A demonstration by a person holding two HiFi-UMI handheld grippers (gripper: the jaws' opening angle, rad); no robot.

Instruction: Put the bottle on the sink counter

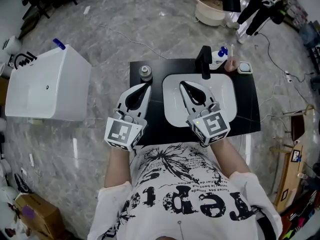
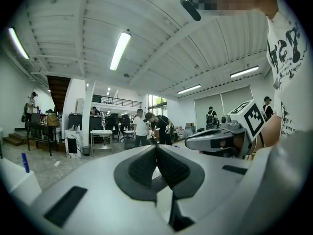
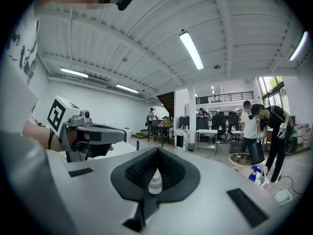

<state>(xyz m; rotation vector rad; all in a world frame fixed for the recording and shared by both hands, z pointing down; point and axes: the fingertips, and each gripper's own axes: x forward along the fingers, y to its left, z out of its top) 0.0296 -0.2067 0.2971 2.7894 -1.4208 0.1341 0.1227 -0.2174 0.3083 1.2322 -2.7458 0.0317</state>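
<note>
A small clear bottle (image 1: 145, 73) with a grey cap stands upright on the black sink counter (image 1: 150, 129), left of the white basin (image 1: 225, 91). My left gripper (image 1: 145, 85) (image 2: 157, 146) points at it from just behind, shut, with nothing between its pads. My right gripper (image 1: 182, 83) (image 3: 157, 149) hovers over the basin with its pads meeting at the tips. In the right gripper view a small clear bottle-like shape (image 3: 155, 182) shows in the slit lower between the pads; whether it is held is unclear.
A black faucet (image 1: 204, 61) rises behind the basin, with a spray bottle (image 1: 220, 57) and a small dish (image 1: 245, 67) next to it. A white box (image 1: 47, 84) stands on the floor at left. Cables, a round tub (image 1: 210, 6) and people lie beyond.
</note>
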